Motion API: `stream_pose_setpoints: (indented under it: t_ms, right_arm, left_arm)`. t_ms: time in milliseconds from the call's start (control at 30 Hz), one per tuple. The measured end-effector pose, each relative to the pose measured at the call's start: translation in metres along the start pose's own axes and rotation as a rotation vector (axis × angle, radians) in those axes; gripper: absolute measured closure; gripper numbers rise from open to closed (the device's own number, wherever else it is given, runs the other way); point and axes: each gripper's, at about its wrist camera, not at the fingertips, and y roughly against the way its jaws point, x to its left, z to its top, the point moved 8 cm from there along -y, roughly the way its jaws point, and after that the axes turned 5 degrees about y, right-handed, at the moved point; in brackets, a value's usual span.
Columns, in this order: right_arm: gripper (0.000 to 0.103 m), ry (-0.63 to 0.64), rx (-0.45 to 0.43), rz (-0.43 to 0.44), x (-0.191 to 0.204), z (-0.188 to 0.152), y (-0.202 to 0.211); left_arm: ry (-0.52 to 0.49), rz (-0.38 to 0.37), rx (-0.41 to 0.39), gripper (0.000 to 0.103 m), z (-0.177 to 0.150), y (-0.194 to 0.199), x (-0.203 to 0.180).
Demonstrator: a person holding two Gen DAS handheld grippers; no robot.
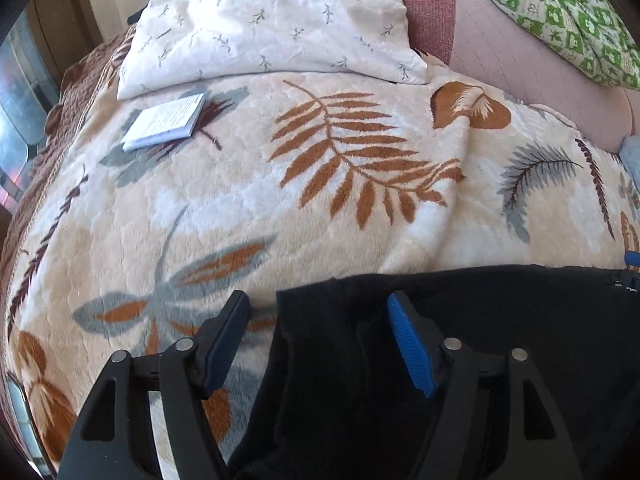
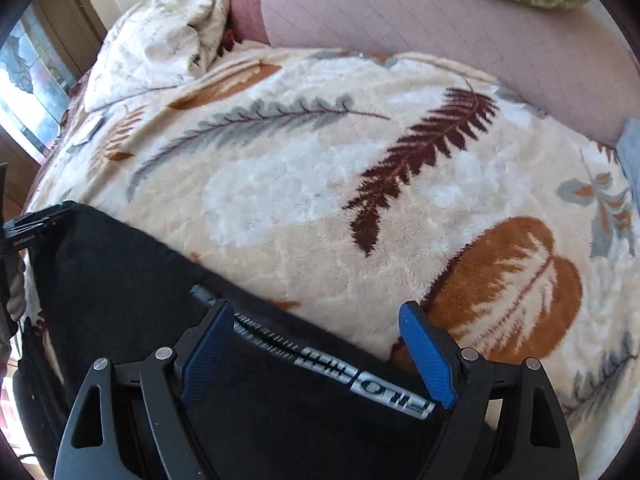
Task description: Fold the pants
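Black pants [image 1: 480, 340] lie on a cream blanket with a leaf print [image 1: 248, 200], filling the lower right of the left wrist view. My left gripper [image 1: 318, 300] hovers open over the pants' left edge, one finger above the blanket and the other above the dark cloth, with nothing pinched. In the right wrist view the pants [image 2: 120, 280] fill the lower left, with a silver lettered stripe [image 2: 360, 372] along their edge. My right gripper [image 2: 316, 308] stands open above that stripe, and its pads are not pressing the cloth.
A white pillow [image 1: 264, 24] and a small booklet [image 1: 164, 122] lie at the far end of the blanket. A pink padded back [image 1: 520, 60] and a green patterned cushion [image 1: 560, 12] are at the right. A window [image 2: 32, 80] is on the left.
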Motion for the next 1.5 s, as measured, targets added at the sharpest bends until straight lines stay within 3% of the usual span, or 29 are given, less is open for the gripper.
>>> stream_pose_setpoints:
  t_ms: [133, 200, 267, 300, 333, 367, 400, 433, 500, 767, 933, 1233, 1500]
  right_arm:
    - [0.013, 0.023, 0.017, 0.047, 0.003, -0.004, -0.006]
    - [0.014, 0.073, 0.027, 0.05, 0.01, -0.008, -0.006]
    - [0.018, 0.135, 0.038, 0.027, 0.017, -0.013, -0.008]
    - [0.023, 0.16, 0.037, 0.012, 0.021, -0.014, -0.008]
    - [0.042, 0.167, 0.028, 0.029, 0.025, -0.014, -0.006]
    - [0.054, 0.166, 0.02, 0.054, 0.029, -0.014, -0.003]
    - [0.072, 0.159, 0.02, 0.077, 0.032, -0.014, 0.001]
    - [0.082, 0.153, 0.022, 0.099, 0.036, -0.014, 0.004]
    - [0.086, 0.158, 0.02, 0.097, 0.04, -0.017, 0.008]
    - [0.089, 0.116, -0.096, 0.039, 0.049, -0.019, 0.063]
    - [0.089, 0.14, -0.159, -0.022, 0.068, -0.034, 0.108]
    - [0.089, 0.22, -0.178, -0.099, 0.104, -0.101, 0.151]
    - [0.09, 0.263, -0.144, -0.1, 0.137, -0.165, 0.159]
  left_arm:
    - [-0.017, -0.011, -0.006, 0.022, 0.002, -0.007, 0.001]
    - [-0.009, -0.028, -0.007, 0.022, 0.002, -0.008, 0.002]
    - [-0.012, -0.035, -0.014, 0.028, 0.002, -0.007, 0.0]
    - [-0.021, -0.056, -0.018, 0.048, 0.001, -0.005, -0.004]
    - [-0.035, -0.089, -0.019, 0.076, 0.0, -0.001, -0.011]
    - [-0.045, -0.128, -0.009, 0.088, -0.001, 0.003, -0.018]
    - [-0.051, -0.137, -0.006, 0.089, -0.001, 0.007, -0.022]
    - [-0.077, -0.11, -0.028, 0.089, 0.0, 0.013, -0.026]
    - [-0.105, -0.097, -0.043, 0.089, 0.0, 0.021, -0.031]
    - [-0.091, -0.108, -0.135, 0.089, -0.002, 0.082, -0.025]
    - [-0.11, -0.129, -0.203, 0.089, -0.023, 0.126, -0.028]
    - [-0.088, -0.149, -0.227, 0.089, -0.097, 0.156, -0.012]
    - [-0.04, -0.158, -0.212, 0.089, -0.151, 0.164, 0.002]
